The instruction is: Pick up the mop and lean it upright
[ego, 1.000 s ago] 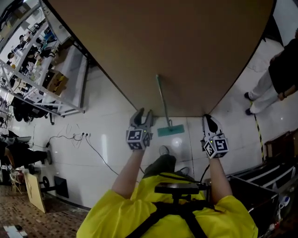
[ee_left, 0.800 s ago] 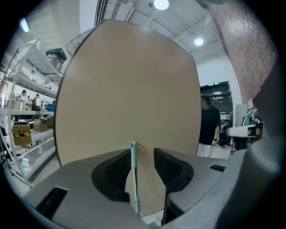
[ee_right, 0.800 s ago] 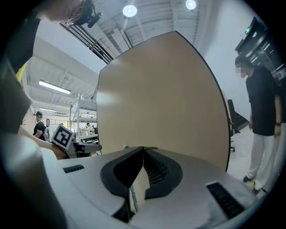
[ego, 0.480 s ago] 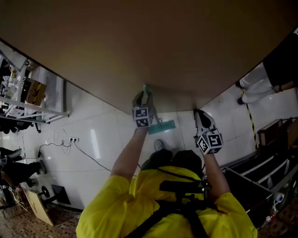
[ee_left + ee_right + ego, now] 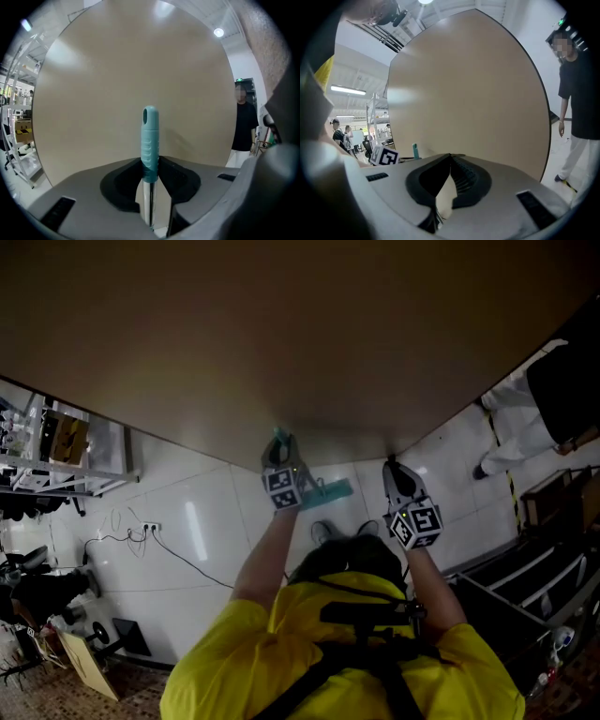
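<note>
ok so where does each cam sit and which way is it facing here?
Head view: on the person's head, looking steeply down at the floor; shows the yellow-shirted torso, left claw and right claw.
Left gripper view: on the left claw, looking along its jaws, which are closing on the mop handle, toward the tan board.
Right gripper view: on the right claw, jaws together and empty, facing the same board.
Shared: both gripper views show the board and the handle's teal tip.
</note>
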The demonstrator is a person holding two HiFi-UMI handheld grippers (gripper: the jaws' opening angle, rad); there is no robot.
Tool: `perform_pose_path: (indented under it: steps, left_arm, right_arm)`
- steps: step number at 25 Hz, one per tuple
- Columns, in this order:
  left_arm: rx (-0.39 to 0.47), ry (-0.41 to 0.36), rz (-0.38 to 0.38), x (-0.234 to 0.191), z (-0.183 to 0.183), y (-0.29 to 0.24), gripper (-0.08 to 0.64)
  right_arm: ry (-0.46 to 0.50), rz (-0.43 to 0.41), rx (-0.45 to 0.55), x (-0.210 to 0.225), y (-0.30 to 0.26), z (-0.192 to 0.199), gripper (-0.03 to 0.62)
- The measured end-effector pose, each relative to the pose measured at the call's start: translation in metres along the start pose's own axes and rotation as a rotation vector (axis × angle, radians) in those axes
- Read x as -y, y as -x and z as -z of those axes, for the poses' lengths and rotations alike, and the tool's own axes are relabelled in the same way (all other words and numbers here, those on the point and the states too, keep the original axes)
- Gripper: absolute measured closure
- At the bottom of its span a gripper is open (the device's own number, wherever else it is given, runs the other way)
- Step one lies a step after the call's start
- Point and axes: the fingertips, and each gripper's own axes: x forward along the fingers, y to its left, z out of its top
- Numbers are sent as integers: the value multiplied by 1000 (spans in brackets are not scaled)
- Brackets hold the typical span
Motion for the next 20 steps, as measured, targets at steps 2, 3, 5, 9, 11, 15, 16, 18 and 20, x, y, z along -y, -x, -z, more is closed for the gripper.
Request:
perform_pose_path:
  steps: [2, 3, 5, 9, 11, 15, 16, 18, 20]
  left_arm:
    - [13, 1, 2, 1, -4, 26, 445]
    - [27, 2, 5, 1, -11, 39, 445]
    - [58, -3, 19, 2, -31, 64, 445]
    - [142, -31, 54, 6, -91, 114, 445]
    - [206, -50, 73, 11, -127, 135, 444]
    - [328, -94, 120, 13, -198, 162, 443]
    - [349, -104, 128, 15, -211, 168, 443]
    - [374, -113, 139, 17, -232, 177, 443]
    - [362, -118, 148, 17, -243, 181, 445]
  right_arm:
    - [-19, 6, 13, 3, 4, -5, 584]
    - [-17, 6, 21, 4, 4, -9, 584]
    - [0, 5, 40, 2, 3, -19, 584]
    - [25, 19, 93, -1, 2, -43, 584]
    - [40, 22, 123, -3, 3, -61, 584]
    - [75, 14, 187, -15, 2, -101, 584]
    - [83, 9, 204, -17, 2, -109, 584]
    - [94, 2, 237, -19, 3, -125, 584]
    - [99, 0, 267, -23, 2, -139, 584]
